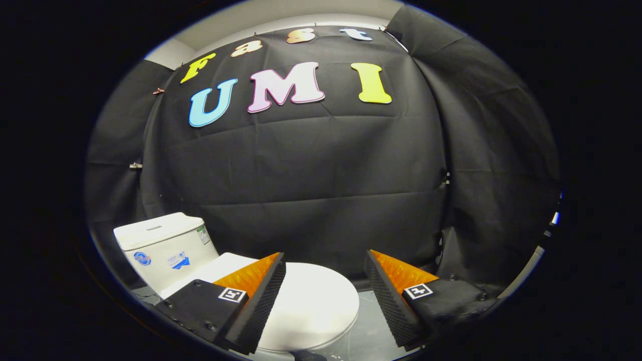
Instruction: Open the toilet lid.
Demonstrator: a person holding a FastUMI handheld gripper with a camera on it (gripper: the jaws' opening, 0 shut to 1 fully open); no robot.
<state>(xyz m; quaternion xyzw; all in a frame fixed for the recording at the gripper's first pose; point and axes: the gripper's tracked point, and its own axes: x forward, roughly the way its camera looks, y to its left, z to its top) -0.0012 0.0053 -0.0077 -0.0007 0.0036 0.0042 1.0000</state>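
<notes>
White toilet [281, 301] standing on a pale grey floor [371, 336], against a black cloth wall. Boxy cistern [160, 245] at the far left end, with small stickers on its front face. Toilet lid [313, 306] down flat and closed, a smooth white oval stretching from the cistern toward the near right, rounded front edge nearest the viewer.

Tongs [325, 286] held above and just short of the toilet, fingers wide apart, gripping nothing, touching nothing. Left finger [251, 306] overlapping the hinge half of the lid as seen from here; right finger [396, 301] out past the lid's front rim, over bare floor. Front portion of the lid showing in the gap between them.

Judged step: the approach, with lifting not yet begun. Likely need next: lowering toward the front rim, getting one finger under the lip or pinching the edge, then swinging upward and back toward the cistern. Gap under the rim too small to make out.
</notes>
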